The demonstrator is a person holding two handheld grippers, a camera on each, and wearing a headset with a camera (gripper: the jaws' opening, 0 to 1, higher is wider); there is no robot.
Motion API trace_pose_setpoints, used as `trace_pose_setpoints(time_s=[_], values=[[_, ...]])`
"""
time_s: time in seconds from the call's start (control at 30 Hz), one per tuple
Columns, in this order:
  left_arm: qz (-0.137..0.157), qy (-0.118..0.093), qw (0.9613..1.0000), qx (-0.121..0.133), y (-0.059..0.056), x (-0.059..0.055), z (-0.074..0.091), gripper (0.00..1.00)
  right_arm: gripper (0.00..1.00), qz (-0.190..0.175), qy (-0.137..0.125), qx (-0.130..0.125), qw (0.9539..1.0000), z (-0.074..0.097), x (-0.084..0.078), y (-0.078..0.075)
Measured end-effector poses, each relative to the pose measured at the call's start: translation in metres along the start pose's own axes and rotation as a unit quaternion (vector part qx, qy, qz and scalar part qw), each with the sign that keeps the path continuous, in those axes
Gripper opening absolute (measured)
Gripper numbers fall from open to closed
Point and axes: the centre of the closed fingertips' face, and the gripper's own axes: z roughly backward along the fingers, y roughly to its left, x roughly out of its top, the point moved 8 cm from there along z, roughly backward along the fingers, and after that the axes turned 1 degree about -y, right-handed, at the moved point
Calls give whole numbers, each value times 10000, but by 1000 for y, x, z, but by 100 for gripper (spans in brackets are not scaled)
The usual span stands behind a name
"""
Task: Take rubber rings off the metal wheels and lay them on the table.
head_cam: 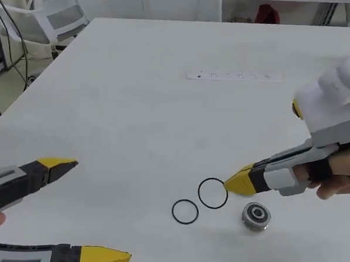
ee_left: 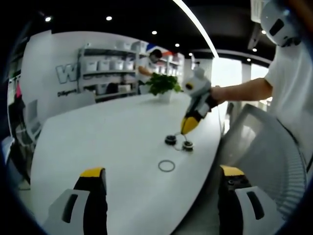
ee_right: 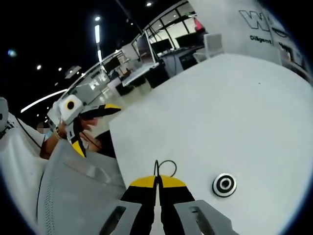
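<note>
My right gripper [head_cam: 228,184] is shut on the edge of a thin black rubber ring [head_cam: 212,193], which hangs low over the white table [head_cam: 132,98]. In the right gripper view the closed yellow jaws [ee_right: 157,179] pinch the ring [ee_right: 165,165] at their tip. A second black ring [head_cam: 185,211] lies flat on the table just left of it. One metal wheel [head_cam: 256,215] stands to the lower right of the gripper tip, and the wheel [ee_right: 224,184] also appears beside the jaws. My left gripper [head_cam: 100,211] is open at the lower left, with nothing between its jaws.
A white strip [head_cam: 234,76] lies further back on the table. A white chair [head_cam: 57,20] stands beyond the far left corner. In the left gripper view a potted plant [ee_left: 161,83] sits at the table's far end, with shelves and a person behind it.
</note>
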Motion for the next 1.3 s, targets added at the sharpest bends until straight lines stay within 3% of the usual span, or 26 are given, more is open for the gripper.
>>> trace_pose_setpoints(time_s=[0.8,1.3], values=[[222,14,9997,96,0,-8,4,95,0,-35,451,-64,9990,-28,-20,-15],[209,48,9998,57,-1,-10,3,95,0,50,588,-422,9974,-37,-24,-29]])
